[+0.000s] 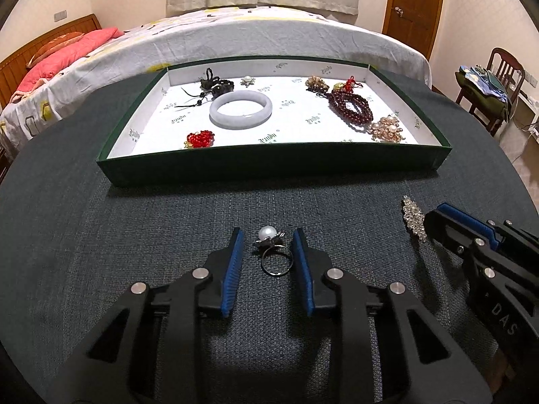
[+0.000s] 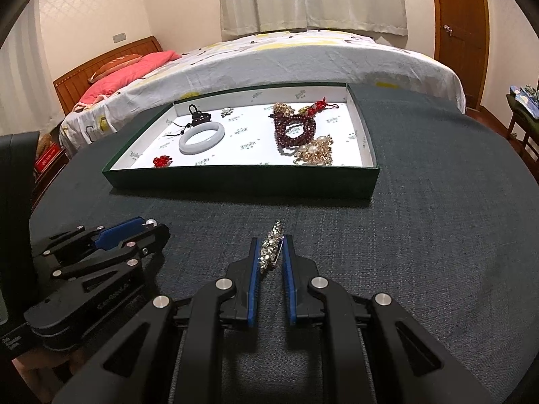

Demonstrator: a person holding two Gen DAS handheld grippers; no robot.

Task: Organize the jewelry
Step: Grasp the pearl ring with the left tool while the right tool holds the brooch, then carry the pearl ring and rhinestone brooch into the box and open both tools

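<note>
We look across a dark fabric-covered worktop [image 1: 84, 235] toward a shallow green tray [image 1: 269, 163], our landmark. Between the tray's near wall and us lies an open strip of bare cloth; right of the tray the worktop runs clear to its curved edge. A bed [image 1: 269, 33] stands just behind the tray.

Inside the tray, on white lining: a pale bangle [image 1: 240, 109] near the middle, a red beaded piece [image 1: 200, 138] at its near left, a black knotted cord [image 1: 215, 84] at the far left, dark red beads [image 1: 352, 106] on the right, and a gold pearl cluster [image 1: 387, 129] at the near right.

Our left tool [image 1: 267, 249] brackets a pearl ring [image 1: 269, 245] lying on the cloth short of the tray; its pads stand apart from it. Our right tool [image 2: 271, 252] grips a crystal brooch [image 2: 271, 247], also short of the tray.
</note>
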